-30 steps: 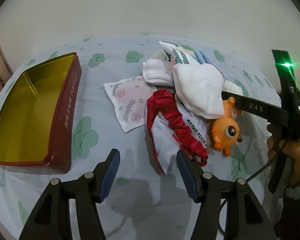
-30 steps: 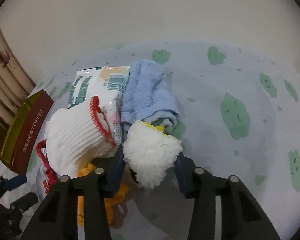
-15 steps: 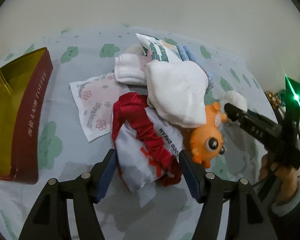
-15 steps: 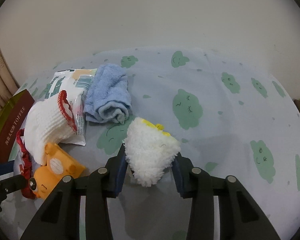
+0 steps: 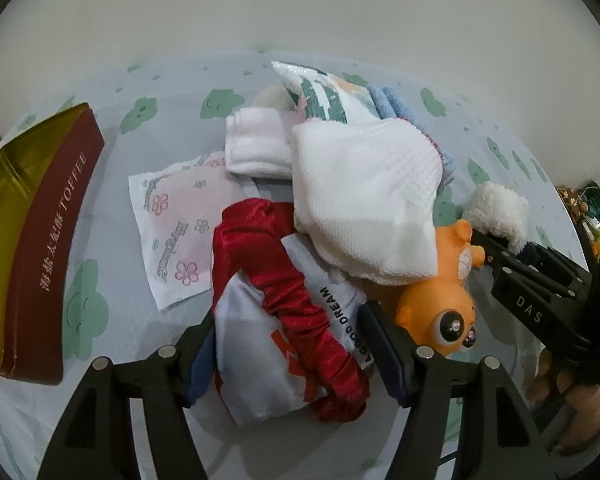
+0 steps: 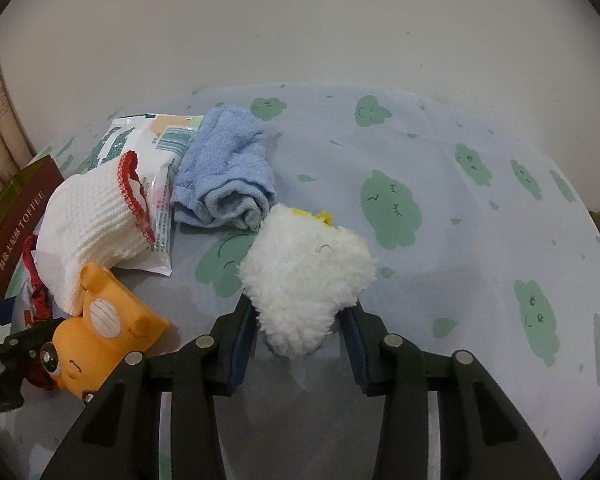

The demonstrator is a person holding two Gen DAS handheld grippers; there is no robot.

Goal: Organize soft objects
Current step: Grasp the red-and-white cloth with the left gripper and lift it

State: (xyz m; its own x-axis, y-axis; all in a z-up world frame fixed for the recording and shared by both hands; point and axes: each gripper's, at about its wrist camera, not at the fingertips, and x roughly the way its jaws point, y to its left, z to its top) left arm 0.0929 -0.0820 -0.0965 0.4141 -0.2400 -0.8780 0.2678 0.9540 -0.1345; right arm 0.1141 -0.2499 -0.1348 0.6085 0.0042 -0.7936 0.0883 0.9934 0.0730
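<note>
Through left wrist view: left gripper spread wide, straddling red-trimmed pouch, long axis toward 11 o'clock; toffee tin at 9 o'clock.
Right wrist view: right gripper clamped on fluffy white plush, off pile's 3 o'clock side.

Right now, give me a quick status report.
Right gripper shut on fluffy white plush. Left gripper open, straddling red-and-white satin pouch. Orange toy crowds its right finger.
</note>
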